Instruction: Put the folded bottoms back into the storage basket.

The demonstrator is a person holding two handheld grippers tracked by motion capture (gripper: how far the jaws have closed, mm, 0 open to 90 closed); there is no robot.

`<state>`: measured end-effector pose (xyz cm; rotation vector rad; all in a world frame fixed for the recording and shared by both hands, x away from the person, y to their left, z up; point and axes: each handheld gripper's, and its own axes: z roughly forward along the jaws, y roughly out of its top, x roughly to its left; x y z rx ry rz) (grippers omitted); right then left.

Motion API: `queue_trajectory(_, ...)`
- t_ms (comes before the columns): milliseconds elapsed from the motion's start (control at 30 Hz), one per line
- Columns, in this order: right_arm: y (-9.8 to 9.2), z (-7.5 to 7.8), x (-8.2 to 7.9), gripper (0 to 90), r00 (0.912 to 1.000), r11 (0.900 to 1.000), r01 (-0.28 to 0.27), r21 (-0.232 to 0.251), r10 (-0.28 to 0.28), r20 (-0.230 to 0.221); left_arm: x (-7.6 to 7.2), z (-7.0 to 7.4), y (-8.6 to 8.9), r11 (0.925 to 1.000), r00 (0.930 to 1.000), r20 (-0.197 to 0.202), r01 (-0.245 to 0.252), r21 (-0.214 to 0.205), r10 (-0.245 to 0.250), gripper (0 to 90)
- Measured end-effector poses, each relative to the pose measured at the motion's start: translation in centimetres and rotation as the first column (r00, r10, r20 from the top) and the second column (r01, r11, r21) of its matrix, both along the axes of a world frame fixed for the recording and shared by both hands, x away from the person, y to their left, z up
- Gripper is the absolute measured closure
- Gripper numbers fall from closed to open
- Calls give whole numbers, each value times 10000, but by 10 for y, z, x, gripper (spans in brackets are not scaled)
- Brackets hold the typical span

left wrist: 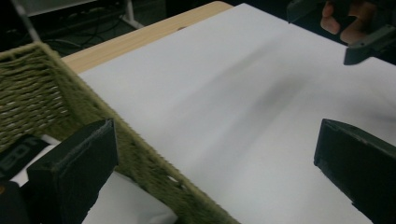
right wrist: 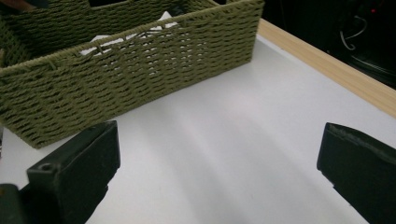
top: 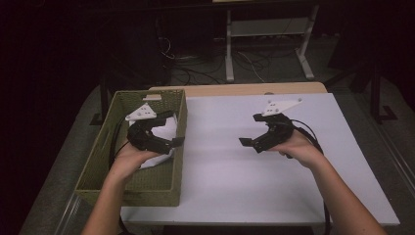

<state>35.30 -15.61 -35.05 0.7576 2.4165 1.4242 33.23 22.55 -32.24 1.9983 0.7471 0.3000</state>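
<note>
An olive woven basket [top: 105, 147] stands on the left part of the white table top [top: 235, 176]. A white sheet-like item [top: 157, 159] lies inside it; what it is I cannot tell. My left gripper [top: 175, 128] hovers over the basket's right side, jaws wide apart and empty; in the left gripper view [left wrist: 217, 137] they straddle the basket's rim [left wrist: 140, 149]. My right gripper [top: 249, 129] hangs over the bare table, pointing left toward the basket [right wrist: 116, 79], open with nothing between its jaws [right wrist: 217, 140].
A light wooden strip [top: 235, 89] runs along the table's far edge. Beyond it stand a white metal frame [top: 264, 29] and cables on a dark floor. The right hand and its gripper [left wrist: 369, 44] appear at the top right of the left gripper view.
</note>
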Motion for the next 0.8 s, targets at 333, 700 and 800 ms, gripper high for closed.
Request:
queue_trajectory(333,-42,-4,-23,0,9985,9985,540,71,-540,39,-18,-3,-9,9976,9978,130,653,241,-656,0)
queue_trajectory(700,-79,-13,-51,0,9955,9953,950,182,-951,42,-29,-8,-8,9952,9953,82,964,175,-965,0)
queue_trajectory(800,-88,-17,-56,0,9937,9934,1114,278,-1116,41,-29,-10,-10,9946,9948,54,1016,216,-1018,0)
